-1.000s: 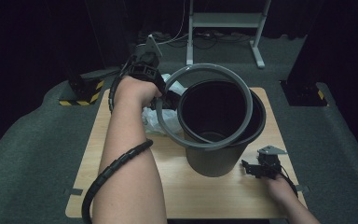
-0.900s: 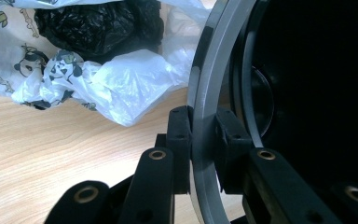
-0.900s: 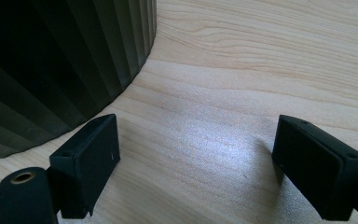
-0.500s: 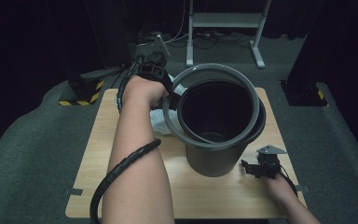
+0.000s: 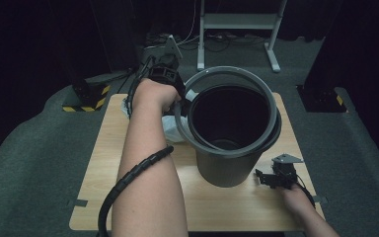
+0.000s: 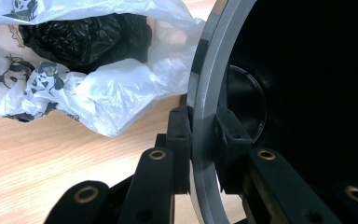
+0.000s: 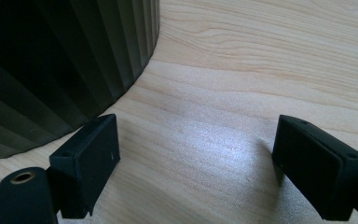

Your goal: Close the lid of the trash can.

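A dark grey ribbed bin (image 5: 224,170) stands upright on the wooden table (image 5: 108,163). Just above its mouth hangs a lighter grey ring (image 5: 227,73), slightly tilted. My left gripper (image 5: 180,98) is shut on the ring's left edge. In the left gripper view the two pads of that gripper (image 6: 204,135) press on either side of the ring (image 6: 205,84), with the bin's dark inside (image 6: 307,70) to the right. My right gripper (image 5: 266,178) rests low on the table to the right of the bin. It (image 7: 196,158) is open, with bare wood between its fingers and the bin wall (image 7: 51,60) close by.
A crumpled white plastic bag (image 5: 172,126) lies on the table left of the bin. In the left gripper view this bag (image 6: 107,93) has cartoon prints and holds a black bag (image 6: 84,37). Dark floor surrounds the table; a metal stand (image 5: 237,22) is behind.
My left forearm has swung slightly to the right, and the ring sits a little more squarely over the bin's mouth. The right gripper has stayed where it was.
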Tool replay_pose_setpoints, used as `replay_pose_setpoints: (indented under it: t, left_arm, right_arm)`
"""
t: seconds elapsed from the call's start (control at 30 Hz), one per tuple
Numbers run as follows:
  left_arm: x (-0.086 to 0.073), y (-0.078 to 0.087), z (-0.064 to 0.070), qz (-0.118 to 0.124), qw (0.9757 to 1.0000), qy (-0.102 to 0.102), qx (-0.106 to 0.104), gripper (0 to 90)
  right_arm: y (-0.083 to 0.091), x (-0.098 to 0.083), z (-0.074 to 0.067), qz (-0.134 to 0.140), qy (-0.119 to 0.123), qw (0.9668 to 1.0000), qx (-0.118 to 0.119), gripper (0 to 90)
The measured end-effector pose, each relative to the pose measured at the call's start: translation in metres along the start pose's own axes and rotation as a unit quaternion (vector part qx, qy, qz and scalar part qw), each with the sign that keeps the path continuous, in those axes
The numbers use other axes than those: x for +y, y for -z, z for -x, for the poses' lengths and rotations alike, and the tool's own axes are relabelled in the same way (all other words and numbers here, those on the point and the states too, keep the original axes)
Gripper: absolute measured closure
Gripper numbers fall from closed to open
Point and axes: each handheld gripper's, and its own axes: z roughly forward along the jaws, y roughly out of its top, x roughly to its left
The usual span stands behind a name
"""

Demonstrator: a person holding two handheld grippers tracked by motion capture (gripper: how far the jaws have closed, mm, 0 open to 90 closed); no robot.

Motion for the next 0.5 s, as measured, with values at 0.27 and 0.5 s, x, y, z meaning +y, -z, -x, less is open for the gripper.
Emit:
replay_pose_setpoints:
  t: [0.27,0.5]
  left_arm:
    - [-0.0003,-0.0031,0.0045,0.000,1.0000,-0.007,0.001,77.7]
    - [-0.0003,-0.0085,0.0100,0.001,1.0000,-0.008,0.001,77.7]
  right_arm:
    - [0.0000,-0.0001,0.0001,0.000,0.001,1.0000,0.000,14.4]
    - [0.0000,-0.0001,0.0000,0.000,0.001,1.0000,0.000,14.4]
